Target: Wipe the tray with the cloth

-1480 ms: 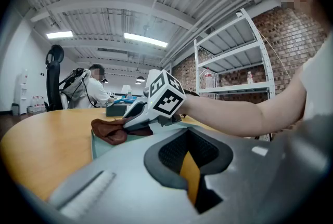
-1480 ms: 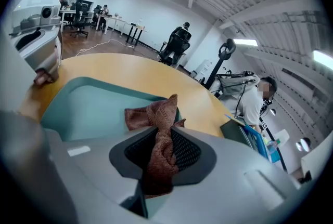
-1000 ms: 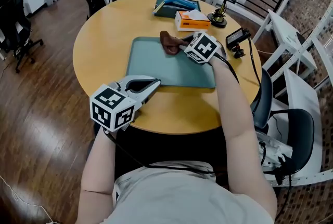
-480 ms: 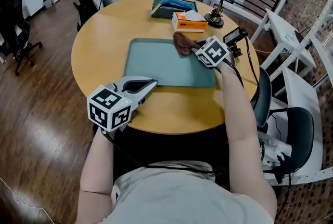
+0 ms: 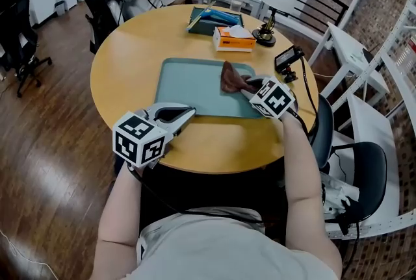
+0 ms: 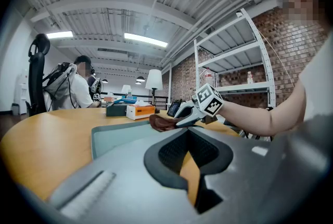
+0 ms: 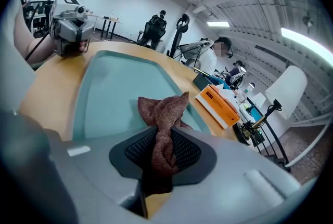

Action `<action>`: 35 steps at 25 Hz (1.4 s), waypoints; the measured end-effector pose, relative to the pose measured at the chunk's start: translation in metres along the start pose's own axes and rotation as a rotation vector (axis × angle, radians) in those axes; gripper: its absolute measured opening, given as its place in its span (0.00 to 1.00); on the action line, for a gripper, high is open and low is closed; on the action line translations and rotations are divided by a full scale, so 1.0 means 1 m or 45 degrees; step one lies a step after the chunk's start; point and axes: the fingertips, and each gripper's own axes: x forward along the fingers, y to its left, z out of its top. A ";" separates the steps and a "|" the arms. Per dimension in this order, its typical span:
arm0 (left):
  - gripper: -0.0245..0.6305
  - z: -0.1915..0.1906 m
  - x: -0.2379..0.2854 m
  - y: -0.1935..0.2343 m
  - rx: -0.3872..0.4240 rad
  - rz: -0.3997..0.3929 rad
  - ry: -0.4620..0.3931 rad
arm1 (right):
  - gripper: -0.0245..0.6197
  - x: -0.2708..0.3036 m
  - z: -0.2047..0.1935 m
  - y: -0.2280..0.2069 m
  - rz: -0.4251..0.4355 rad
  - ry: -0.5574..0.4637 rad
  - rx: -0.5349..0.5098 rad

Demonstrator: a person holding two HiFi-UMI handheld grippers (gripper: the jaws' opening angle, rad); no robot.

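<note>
My right claw (image 5: 246, 86) is pinching the cloth (image 5: 230, 76) at the right side of the tray (image 5: 188, 87). Left claw (image 5: 186, 112) is pressed together, empty, just beside the tray's near edge.

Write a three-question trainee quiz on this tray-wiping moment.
1. True or false: the left gripper grips the brown knitted cloth.
2. In the head view, the cloth sits over which part of the teal rectangular plastic tray? A) far left corner B) right end C) near left corner
3. Fill in: the cardboard tissue box beyond the tray is white and ____.
Key: 1 false, the right gripper holds it; 2 B; 3 orange.
</note>
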 end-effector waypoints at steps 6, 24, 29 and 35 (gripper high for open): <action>0.04 0.001 -0.002 0.001 0.003 0.007 -0.004 | 0.16 -0.019 0.001 0.022 0.044 -0.020 -0.060; 0.04 -0.001 0.000 0.000 0.001 0.002 0.001 | 0.16 -0.054 0.045 0.023 -0.124 -0.320 -0.096; 0.04 0.002 -0.002 0.002 0.003 0.006 -0.005 | 0.15 -0.120 0.048 -0.056 -0.491 -0.524 0.075; 0.04 0.002 -0.001 0.001 0.001 0.004 -0.002 | 0.16 -0.120 -0.044 -0.091 -0.563 -0.267 0.287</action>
